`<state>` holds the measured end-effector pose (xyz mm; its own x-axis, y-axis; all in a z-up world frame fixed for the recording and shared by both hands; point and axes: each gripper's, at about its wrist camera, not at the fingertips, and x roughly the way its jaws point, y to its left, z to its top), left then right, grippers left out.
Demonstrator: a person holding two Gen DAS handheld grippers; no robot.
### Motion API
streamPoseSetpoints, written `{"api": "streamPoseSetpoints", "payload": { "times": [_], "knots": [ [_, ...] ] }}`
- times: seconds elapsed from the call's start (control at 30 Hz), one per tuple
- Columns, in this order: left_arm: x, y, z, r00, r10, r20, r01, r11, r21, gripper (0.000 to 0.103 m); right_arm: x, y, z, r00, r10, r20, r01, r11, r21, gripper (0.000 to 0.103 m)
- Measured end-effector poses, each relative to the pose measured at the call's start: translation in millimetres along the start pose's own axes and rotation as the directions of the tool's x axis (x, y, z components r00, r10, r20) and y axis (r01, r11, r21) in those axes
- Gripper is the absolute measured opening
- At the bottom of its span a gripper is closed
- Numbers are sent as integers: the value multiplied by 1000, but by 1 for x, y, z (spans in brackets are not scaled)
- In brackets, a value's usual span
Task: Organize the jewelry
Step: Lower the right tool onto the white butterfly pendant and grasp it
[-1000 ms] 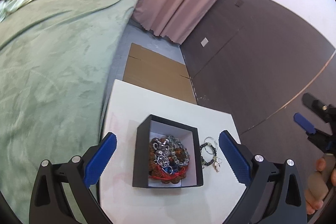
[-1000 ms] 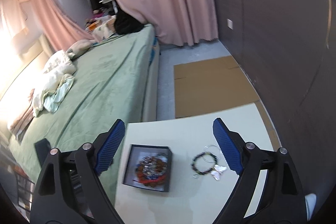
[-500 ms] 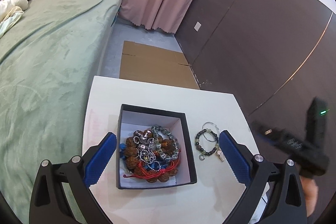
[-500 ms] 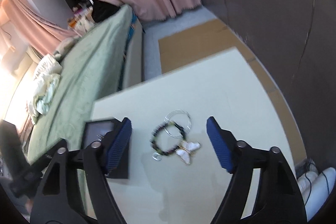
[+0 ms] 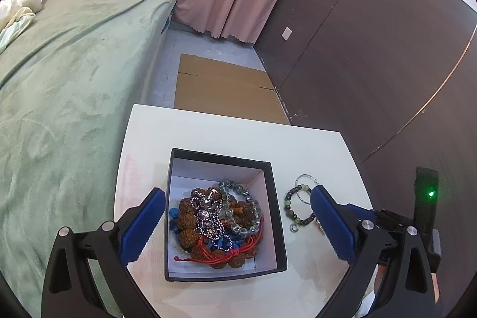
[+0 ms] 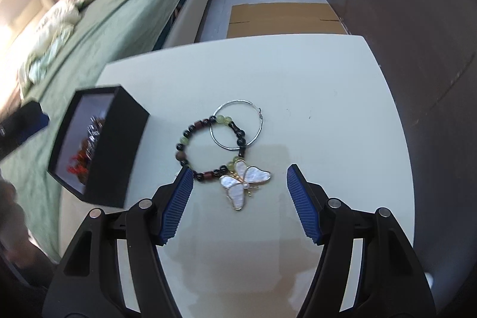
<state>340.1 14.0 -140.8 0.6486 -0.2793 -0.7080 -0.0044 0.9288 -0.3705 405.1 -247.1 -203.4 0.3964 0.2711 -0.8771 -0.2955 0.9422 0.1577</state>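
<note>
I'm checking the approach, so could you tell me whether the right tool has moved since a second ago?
Yes. The right tool has moved forward and down toward the white table; the butterfly pendant now lies between its open jaws, much larger in view.

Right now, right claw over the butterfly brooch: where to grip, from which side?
Come straight down on the butterfly brooch, which lies flat on the white table. Close the right claw across its narrow body between the wings, clear of the beaded bracelet touching its upper wing.
</note>
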Motion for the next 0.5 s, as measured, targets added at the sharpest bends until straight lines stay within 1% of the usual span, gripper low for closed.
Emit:
{"api": "streamPoseSetpoints", "payload": {
  "times": [0.23, 0.3, 0.4, 0.43, 0.47, 0.5],
  "knots": [
    [-1, 3, 1, 1000, 1, -2, -1, 1000, -9, 94, 18, 7, -4, 999, -37, -16, 35, 993, -109, 66],
    [0, 3, 0, 1000, 0, -4, 0, 1000, -11, 94, 24, 8, -6, 999, -46, -22, 43, 991, -125, 67],
    [-1, 4, 0, 1000, -4, -5, 4, 1000, -13, 94, 23, 8, -7, 999, -42, -7, 41, 990, -132, 66],
    [-2, 4, 0, 1000, -4, -4, 4, 1000, -14, 94, 23, 8, -7, 999, -46, -5, 45, 990, -134, 61],
    [-3, 4, 0, 1000, -4, -3, 4, 1000, -15, 94, 23, 10, -7, 998, -66, -1, 65, 988, -142, 55],
    [-3, 3, 0, 1000, -5, -2, 5, 1000, -15, 94, 24, 11, -7, 996, -85, 2, 84, 984, -154, 53]
  ]
}}
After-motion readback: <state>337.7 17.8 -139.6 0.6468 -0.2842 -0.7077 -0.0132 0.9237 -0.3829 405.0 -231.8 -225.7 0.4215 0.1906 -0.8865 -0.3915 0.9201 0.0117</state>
